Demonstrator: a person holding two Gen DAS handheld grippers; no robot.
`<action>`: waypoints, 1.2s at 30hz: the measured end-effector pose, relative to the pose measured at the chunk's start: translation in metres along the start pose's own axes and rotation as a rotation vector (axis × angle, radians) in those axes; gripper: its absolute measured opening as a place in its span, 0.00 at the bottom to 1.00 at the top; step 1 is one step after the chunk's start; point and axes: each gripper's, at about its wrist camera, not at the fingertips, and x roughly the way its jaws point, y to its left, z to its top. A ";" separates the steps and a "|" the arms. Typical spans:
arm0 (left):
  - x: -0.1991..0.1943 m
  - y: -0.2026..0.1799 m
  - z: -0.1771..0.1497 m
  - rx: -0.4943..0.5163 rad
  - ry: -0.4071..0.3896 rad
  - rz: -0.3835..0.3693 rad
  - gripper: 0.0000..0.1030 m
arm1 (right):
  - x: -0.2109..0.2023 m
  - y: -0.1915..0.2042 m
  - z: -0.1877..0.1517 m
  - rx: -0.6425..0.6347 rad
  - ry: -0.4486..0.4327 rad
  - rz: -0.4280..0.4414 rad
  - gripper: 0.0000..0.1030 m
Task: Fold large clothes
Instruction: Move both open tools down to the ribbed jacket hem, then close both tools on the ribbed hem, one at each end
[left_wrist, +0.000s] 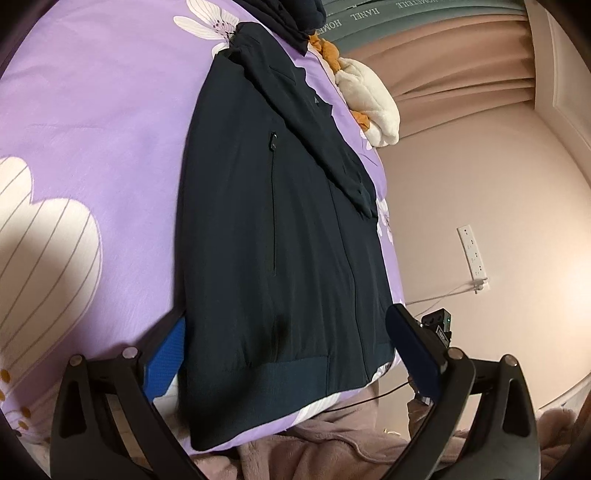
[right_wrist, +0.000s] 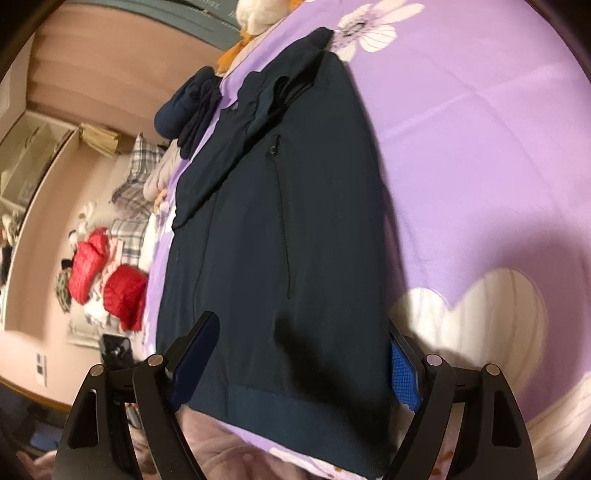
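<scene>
Both tongs are seen released: the left gripper (left_wrist: 291, 354) and the right gripper (right_wrist: 306, 365) are spread wide above the ribbed hem of the dark jacket (left_wrist: 269, 229), with nothing gripped. That jacket is laid flat on the purple flowered bedspread (left_wrist: 103, 122). "HANEL" is printed on the grey headboard (left_wrist: 369, 14); further lettering cannot be read.

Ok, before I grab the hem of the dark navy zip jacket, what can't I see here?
- Dark navy zip jacket: its collar end is cramped against the top edge, left wrist view.
- Ribbed hem: its near corner is cut off by the bottom edge, right wrist view.
- Left gripper: jacket covers part of one blue pad.
- Red padded items: blurred, small.
</scene>
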 end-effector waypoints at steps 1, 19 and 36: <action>0.000 0.000 -0.002 0.005 0.007 0.001 0.98 | -0.002 -0.002 -0.002 0.002 0.001 0.000 0.81; 0.031 -0.016 0.012 0.063 0.062 -0.016 0.99 | 0.028 0.017 0.010 -0.084 0.046 0.044 0.83; 0.038 -0.018 0.009 0.074 0.054 0.023 0.97 | 0.024 0.019 0.003 -0.082 0.038 0.052 0.80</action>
